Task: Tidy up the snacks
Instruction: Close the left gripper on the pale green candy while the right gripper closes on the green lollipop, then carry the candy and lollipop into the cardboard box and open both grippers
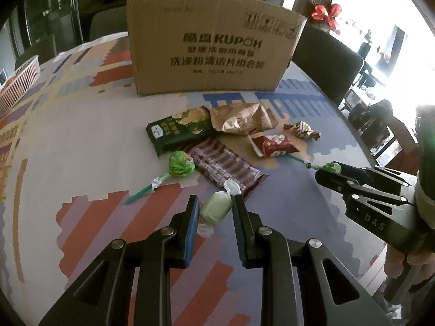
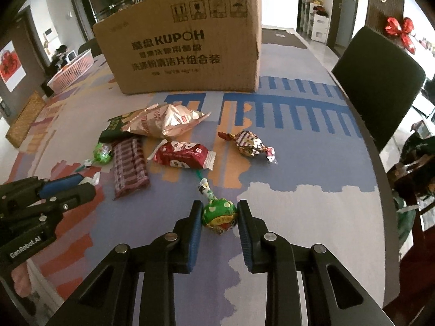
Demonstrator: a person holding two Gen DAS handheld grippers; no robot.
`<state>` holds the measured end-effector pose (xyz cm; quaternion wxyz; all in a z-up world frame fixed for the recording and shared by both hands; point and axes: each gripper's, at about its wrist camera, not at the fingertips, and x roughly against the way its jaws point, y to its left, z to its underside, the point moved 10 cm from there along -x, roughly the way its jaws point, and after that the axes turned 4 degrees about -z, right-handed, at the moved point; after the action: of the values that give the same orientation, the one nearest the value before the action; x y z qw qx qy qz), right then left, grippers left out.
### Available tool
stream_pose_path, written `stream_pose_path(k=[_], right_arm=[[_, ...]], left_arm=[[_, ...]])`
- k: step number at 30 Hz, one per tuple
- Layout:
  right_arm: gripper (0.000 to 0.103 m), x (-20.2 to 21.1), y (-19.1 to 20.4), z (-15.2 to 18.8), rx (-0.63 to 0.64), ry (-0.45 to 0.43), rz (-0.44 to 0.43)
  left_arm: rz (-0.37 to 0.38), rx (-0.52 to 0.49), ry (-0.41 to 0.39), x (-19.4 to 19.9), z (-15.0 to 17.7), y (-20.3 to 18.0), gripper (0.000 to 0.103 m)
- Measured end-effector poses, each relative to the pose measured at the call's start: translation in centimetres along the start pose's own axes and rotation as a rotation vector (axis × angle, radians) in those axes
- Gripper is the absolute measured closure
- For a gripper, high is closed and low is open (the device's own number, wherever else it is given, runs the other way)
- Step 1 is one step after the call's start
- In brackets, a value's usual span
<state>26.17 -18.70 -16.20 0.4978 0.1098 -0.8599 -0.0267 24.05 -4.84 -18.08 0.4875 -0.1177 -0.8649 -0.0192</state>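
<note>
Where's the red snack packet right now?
In the right wrist view the red snack packet lies mid-table, between the brown striped bar on its left and the shiny twisted candy on its right, in front of the cardboard box.
</note>
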Motion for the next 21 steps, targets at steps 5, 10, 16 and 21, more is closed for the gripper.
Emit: stream_pose_path(k=[5, 10, 16, 21], right_arm=[[0.076, 1.8, -0.8, 0.0, -0.015, -0.038, 0.038], [0.076, 3.9, -1.6, -0.6, -0.015, -0.091, 0.083], [0.076, 6.3, -1.5, -1.8, -0.023, -0.151, 0.07], [0.076, 7.5, -0.7, -2.8, -0.021, -0.187, 0.035]], left_arm=[[0.003, -0.007, -0.032, 1.3, -0.6, -0.7, 0.078], [0.008, -0.004, -0.069, 2.6, -1.5, -1.3, 0.078], [0.023, -0.007, -0.114, 4.2, -3.0, -2.1, 0.078], [0.032, -0.01, -0.159, 5.4, -4.7, -2.4, 0.078]])
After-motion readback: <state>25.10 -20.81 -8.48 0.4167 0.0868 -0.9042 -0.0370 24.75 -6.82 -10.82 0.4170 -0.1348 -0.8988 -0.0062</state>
